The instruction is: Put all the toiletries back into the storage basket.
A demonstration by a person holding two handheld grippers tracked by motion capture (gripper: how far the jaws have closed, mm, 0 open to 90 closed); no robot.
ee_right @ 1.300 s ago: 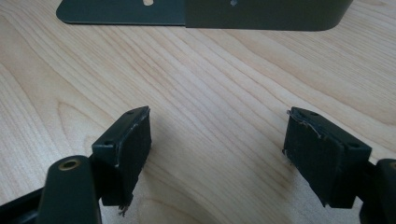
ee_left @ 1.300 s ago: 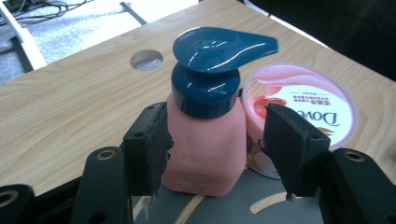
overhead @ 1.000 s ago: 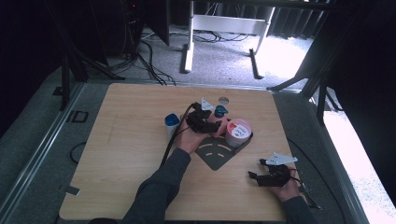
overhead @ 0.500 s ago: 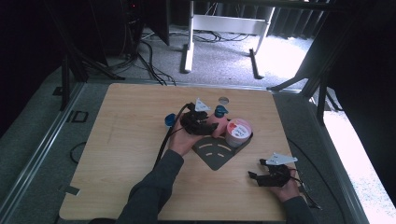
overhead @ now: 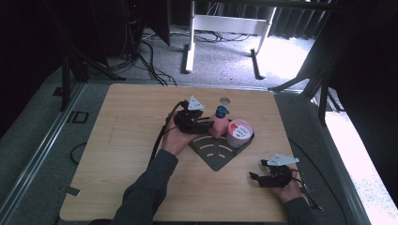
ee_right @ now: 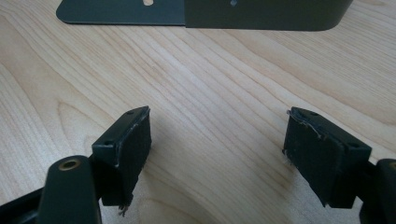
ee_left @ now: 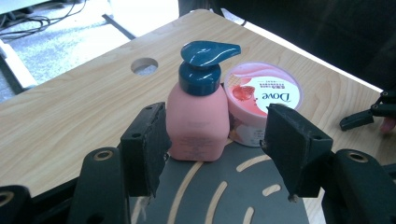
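A pink pump bottle (overhead: 218,126) with a dark blue cap stands upright on a dark corner plate (overhead: 217,154) in the middle of the table. A pink Dove jar (overhead: 239,132) stands right beside it. My left gripper (overhead: 202,124) points at the bottle from the left. In the left gripper view the bottle (ee_left: 198,121) stands just past the open jaws of the left gripper (ee_left: 215,140); the right pad is clear of it, and the jar (ee_left: 261,100) is behind. My right gripper (overhead: 256,176) rests open near the front right, its jaws (ee_right: 217,154) over bare wood.
A round hole (overhead: 225,100) is cut in the wooden table (overhead: 117,154) behind the bottle. The dark plate's edge (ee_right: 261,14) lies ahead of the right gripper. Cables trail from both grippers. Beyond the table are floor, cables and a white frame.
My left hand and gripper have drawn back a little to the left, away from the pink bottle, which stays standing on the plate. The right gripper has kept still.
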